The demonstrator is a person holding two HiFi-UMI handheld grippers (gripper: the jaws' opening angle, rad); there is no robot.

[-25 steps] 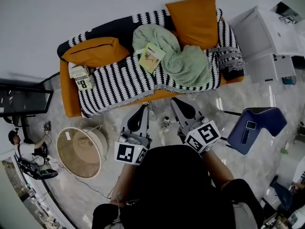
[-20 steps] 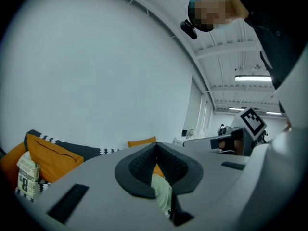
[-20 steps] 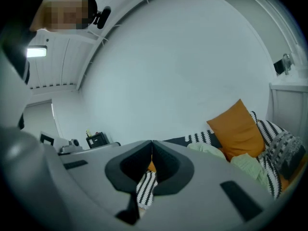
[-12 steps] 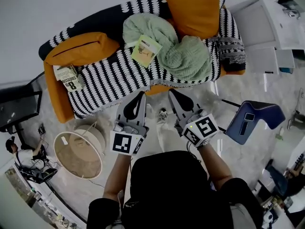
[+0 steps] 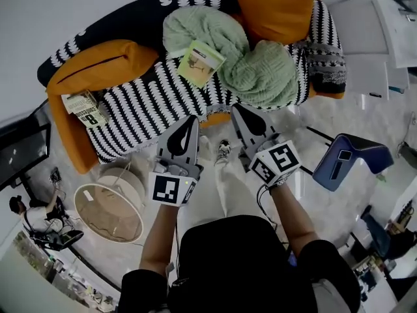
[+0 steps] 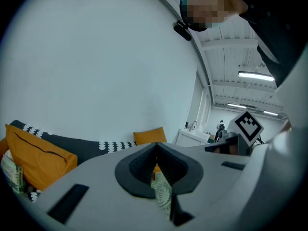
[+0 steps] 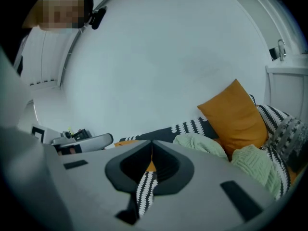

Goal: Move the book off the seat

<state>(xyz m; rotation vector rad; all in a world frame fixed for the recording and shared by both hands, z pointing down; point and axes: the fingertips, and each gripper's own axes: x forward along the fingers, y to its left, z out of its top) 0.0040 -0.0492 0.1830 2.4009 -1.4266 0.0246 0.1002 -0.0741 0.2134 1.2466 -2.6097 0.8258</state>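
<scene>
My left claw (image 5: 193, 119) and right claw (image 5: 238, 108) are both pinched shut, empty. The thin pale-green paperback book (image 5: 201, 62) lies cornerwise on the black-and-white striped sofa seat (image 5: 150, 103), upper middle of the frame: straight above my left claw, up-left of my right.

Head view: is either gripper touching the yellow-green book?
No, the left gripper and right gripper are at the sofa's front edge, apart from the book.
</scene>
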